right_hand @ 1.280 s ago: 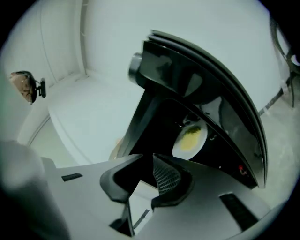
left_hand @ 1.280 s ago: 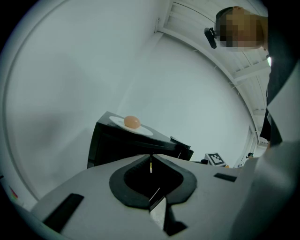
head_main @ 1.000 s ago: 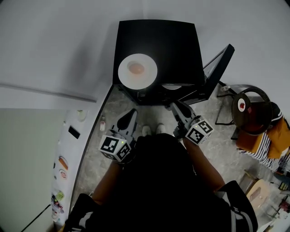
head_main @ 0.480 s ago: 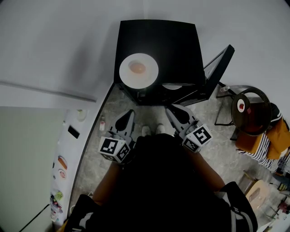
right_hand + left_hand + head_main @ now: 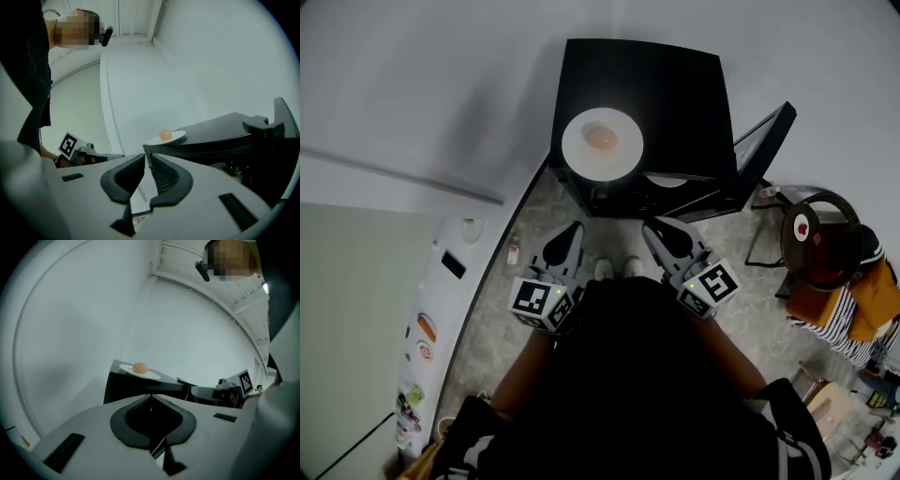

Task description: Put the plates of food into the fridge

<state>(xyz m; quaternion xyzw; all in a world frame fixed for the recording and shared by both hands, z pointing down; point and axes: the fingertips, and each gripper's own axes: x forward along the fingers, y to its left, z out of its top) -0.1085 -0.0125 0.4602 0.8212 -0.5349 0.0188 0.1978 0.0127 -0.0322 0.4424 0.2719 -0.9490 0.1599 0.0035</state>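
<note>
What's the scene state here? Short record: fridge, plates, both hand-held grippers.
fridge: black mini fridge, door open
plate 1: white plate with a round pinkish food item, on top of the fridge
plate 2: small plate with red food, on a dark round surface at the person's right
left hand-held gripper: jaws together, empty
right hand-held gripper: jaws a narrow slit apart, nothing between
task: neither plate held yet
</note>
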